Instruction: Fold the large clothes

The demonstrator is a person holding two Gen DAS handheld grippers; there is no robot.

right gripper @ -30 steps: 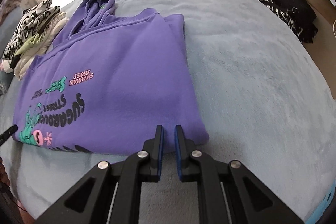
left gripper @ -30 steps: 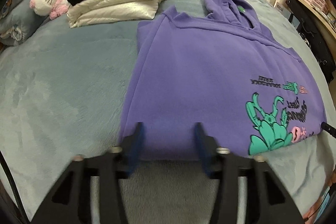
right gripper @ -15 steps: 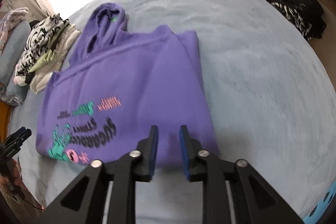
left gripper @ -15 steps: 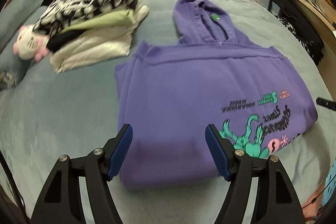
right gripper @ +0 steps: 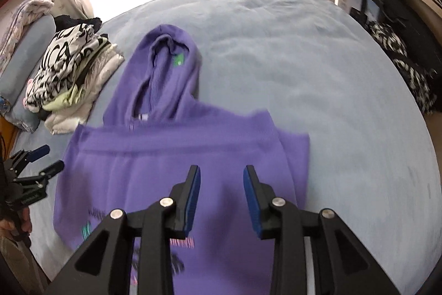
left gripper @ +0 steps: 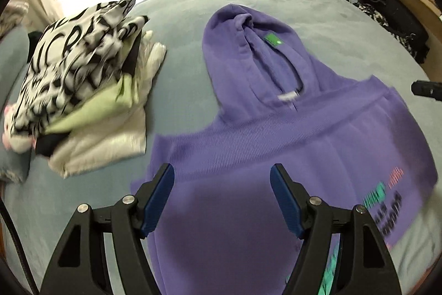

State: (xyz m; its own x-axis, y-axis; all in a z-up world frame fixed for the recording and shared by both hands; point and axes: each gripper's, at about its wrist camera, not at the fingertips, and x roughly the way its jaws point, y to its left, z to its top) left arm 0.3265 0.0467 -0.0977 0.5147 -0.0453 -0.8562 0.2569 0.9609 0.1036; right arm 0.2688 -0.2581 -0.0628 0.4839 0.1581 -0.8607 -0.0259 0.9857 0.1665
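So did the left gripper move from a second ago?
Yes. The left gripper has gone up along the purple hoodie, from its bottom hem toward the hood; the stack of folded clothes now sits beside its fingers instead of far ahead.

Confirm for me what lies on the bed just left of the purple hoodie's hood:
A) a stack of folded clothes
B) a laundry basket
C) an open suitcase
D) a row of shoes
A: a stack of folded clothes, with a black-and-white patterned piece on top, sits on the bed beside the hood of the purple hoodie.
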